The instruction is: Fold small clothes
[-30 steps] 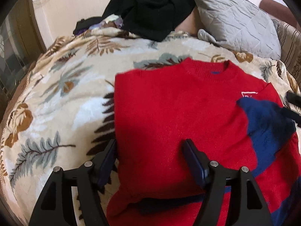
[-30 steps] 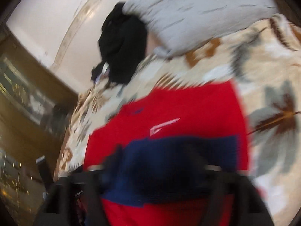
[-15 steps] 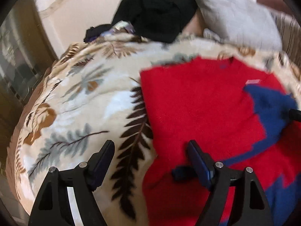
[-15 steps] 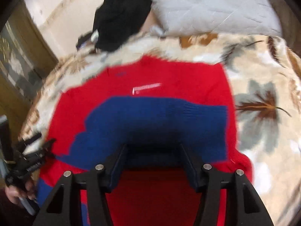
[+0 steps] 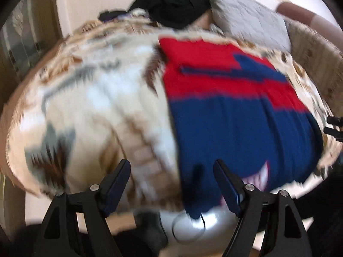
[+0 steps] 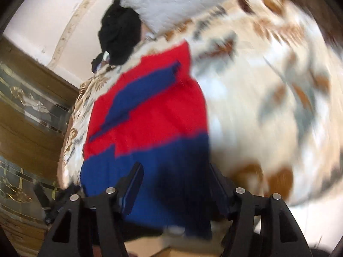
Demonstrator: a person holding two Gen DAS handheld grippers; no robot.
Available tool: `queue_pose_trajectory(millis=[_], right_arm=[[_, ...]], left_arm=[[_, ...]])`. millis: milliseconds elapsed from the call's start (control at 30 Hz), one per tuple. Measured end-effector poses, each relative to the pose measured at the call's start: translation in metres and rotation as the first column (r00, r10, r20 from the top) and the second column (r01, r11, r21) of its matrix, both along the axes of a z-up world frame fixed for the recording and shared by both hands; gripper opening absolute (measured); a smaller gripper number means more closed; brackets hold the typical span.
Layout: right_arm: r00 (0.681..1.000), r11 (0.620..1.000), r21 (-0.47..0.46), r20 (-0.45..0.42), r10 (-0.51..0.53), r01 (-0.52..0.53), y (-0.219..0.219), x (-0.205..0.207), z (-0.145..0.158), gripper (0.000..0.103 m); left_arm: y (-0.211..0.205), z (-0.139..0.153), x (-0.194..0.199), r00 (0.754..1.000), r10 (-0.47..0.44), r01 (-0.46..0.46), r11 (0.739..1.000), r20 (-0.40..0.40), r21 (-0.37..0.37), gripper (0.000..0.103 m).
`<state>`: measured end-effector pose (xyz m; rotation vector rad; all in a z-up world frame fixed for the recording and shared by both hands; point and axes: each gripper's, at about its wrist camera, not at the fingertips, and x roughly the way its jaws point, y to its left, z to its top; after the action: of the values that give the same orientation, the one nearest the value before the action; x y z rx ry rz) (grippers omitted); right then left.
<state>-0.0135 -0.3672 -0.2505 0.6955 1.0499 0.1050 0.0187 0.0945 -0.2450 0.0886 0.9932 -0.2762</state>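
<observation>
Red and blue sweater (image 5: 231,98) lies flat on the leaf-print blanket (image 5: 103,98), both grippers at its near hem.

In the left wrist view the left gripper (image 5: 171,175) stands apart and empty over the sweater's near left edge, with a round grey object (image 5: 188,224) below the blanket's edge and the tips of the other gripper at far right. In the right wrist view the right gripper (image 6: 174,181) is opening over the blue hem, pads blurred and seemingly not pressing cloth; a glass-panelled wooden cabinet (image 6: 27,111) shows left. Both views show the black garment (image 6: 120,36) and grey pillow (image 5: 248,19) at the far end.
</observation>
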Motion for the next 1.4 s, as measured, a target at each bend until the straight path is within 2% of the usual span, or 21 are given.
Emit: queue_pose_trajectory(millis=[133,233,400,467,533,567,633,700,800,867,900,933,967,1000,1033,1167,1200,1233,1267,1300,1400], right_arm=[[0.995,0.998,0.058,-0.097,-0.006,0.012,0.012,-0.024,-0.028,0.066],[0.983,1.000,-0.012,-0.180,-0.024,0.023,0.026,-0.027,-0.044,0.066],[0.980,0.994,-0.110,-0.196,-0.042,0.020,0.045,-0.010,-0.059,0.066],[0.981,0.993,-0.119,-0.190,-0.046,0.024,0.047,-0.009,-0.060,0.068],[0.983,0.995,-0.094,-0.177,-0.045,0.028,0.042,-0.012,-0.060,0.065],[0.983,0.997,-0.073,-0.175,-0.049,0.036,0.039,-0.015,-0.060,0.061],[0.983,0.999,-0.041,-0.181,-0.039,0.032,0.038,-0.019,-0.057,0.036],[0.982,0.998,-0.063,-0.189,-0.016,0.005,0.044,-0.021,-0.050,0.029],[0.983,0.997,-0.059,-0.178,0.036,-0.047,0.052,-0.021,-0.043,0.029],[0.982,0.998,-0.049,-0.185,0.030,-0.040,0.047,-0.019,-0.044,0.032],[0.982,0.999,-0.038,-0.189,0.022,-0.030,0.044,-0.019,-0.046,0.032],[0.979,0.999,-0.034,-0.205,0.010,-0.017,0.043,-0.019,-0.047,0.035],[0.976,0.999,-0.036,-0.220,0.001,-0.009,0.045,-0.020,-0.049,0.041],[0.972,0.999,-0.038,-0.236,-0.007,-0.002,0.044,-0.020,-0.052,0.070],[0.971,0.999,-0.039,-0.239,-0.022,0.013,0.043,-0.022,-0.052,0.080],[0.986,1.000,-0.021,-0.169,-0.016,0.012,0.043,-0.020,-0.053,0.079],[0.986,0.999,-0.037,-0.167,-0.007,0.001,0.045,-0.017,-0.054,0.079],[0.983,0.998,-0.050,-0.183,0.015,-0.024,0.050,-0.014,-0.058,0.072],[0.983,0.999,-0.038,-0.183,0.029,-0.037,0.052,-0.013,-0.059,0.064],[0.983,0.999,-0.016,-0.177,0.041,-0.045,0.054,-0.014,-0.058,0.050],[0.981,0.996,-0.051,-0.181,0.066,-0.076,0.056,-0.018,-0.046,0.023]], left_arm=[[0.008,-0.025,-0.018,0.988,0.022,-0.034,0.997,-0.153,-0.074,0.080],[0.015,-0.040,-0.016,0.969,0.086,-0.115,0.987,-0.232,-0.114,0.080],[0.009,-0.056,-0.007,0.952,0.103,-0.132,0.988,-0.288,-0.082,0.079],[0.006,-0.062,-0.003,0.946,0.092,-0.127,0.988,-0.311,-0.093,0.064],[0.003,-0.069,0.001,0.935,0.065,-0.111,0.987,-0.347,-0.115,0.026],[0.000,-0.071,0.001,0.932,0.054,-0.104,0.987,-0.359,-0.121,0.020],[-0.007,-0.067,-0.004,0.938,0.019,-0.068,0.990,-0.347,-0.128,0.012],[-0.010,-0.061,-0.008,0.942,-0.012,-0.040,0.988,-0.335,-0.148,0.012],[-0.009,-0.061,-0.007,0.941,-0.008,-0.049,0.986,-0.338,-0.158,0.012],[-0.003,-0.068,-0.003,0.928,0.029,-0.087,0.986,-0.372,-0.142,0.018],[-0.002,-0.073,-0.002,0.916,0.034,-0.102,0.983,-0.400,-0.150,0.033],[-0.002,-0.077,0.000,0.905,0.031,-0.110,0.980,-0.424,-0.163,0.056],[-0.002,-0.079,0.002,0.899,0.028,-0.112,0.980,-0.437,-0.166,0.066],[-0.004,-0.080,0.002,0.898,0.027,-0.107,0.981,-0.439,-0.159,0.072],[-0.007,-0.079,0.003,0.903,0.021,-0.094,0.984,-0.429,-0.150,0.072],[-0.018,-0.080,0.008,0.906,-0.014,-0.057,0.986,-0.424,-0.155,0.071],[-0.020,-0.080,0.009,0.905,-0.021,-0.052,0.986,-0.424,-0.160,0.067],[-0.019,-0.083,0.010,0.903,-0.028,-0.051,0.984,-0.428,-0.172,0.045],[-0.018,-0.083,0.010,0.901,-0.032,-0.052,0.982,-0.433,-0.182,0.030],[-0.016,-0.084,0.010,0.901,-0.031,-0.056,0.981,-0.433,-0.188,0.008],[-0.010,-0.080,0.006,0.906,-0.016,-0.071,0.979,-0.422,-0.190,0.006]])
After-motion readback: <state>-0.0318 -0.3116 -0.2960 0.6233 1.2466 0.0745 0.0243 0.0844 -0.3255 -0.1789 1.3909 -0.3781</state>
